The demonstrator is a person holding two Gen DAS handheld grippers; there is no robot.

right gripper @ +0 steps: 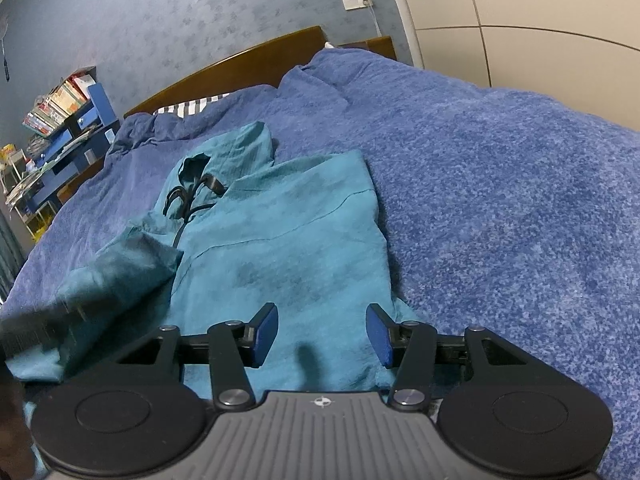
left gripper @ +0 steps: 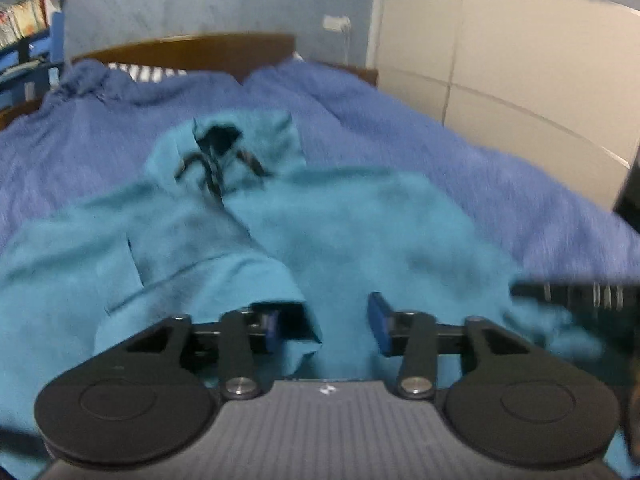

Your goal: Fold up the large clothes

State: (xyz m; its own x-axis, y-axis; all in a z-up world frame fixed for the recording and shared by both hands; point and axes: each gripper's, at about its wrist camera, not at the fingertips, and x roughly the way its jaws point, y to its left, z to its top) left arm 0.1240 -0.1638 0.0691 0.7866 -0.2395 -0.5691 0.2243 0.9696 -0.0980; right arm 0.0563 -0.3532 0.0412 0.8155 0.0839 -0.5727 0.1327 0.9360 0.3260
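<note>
Teal cotton, that is what I have under both tools: a hooded sweatshirt (right gripper: 280,240) lies front-up on the blue bedspread (right gripper: 500,200), hood (right gripper: 236,148) toward the far headboard (right gripper: 240,64), hem near me.

I judge the folding is begun but far from finished. The right side of the garment has a straight folded edge, so that sleeve seems already turned in. The left sleeve (left gripper: 224,280) lies across the chest, its cuff just in front of my left gripper (left gripper: 326,326). The body is not yet doubled from hem to hood, and this I think remains.

The left gripper stands half apart, and nothing is pressed between its pads; the cuff only hangs beside the left pad (left gripper: 272,330). The right gripper (right gripper: 322,334) is also half apart over the near hem, with only flat cloth below and no hold on it.

The left wrist view is smeared, so I cannot tell if the cuff touches the pad. In the right wrist view a dark blurred form (right gripper: 36,332) covers the near left part of the garment; I cannot make it out. The near hem is cut off behind the tool bodies.
</note>
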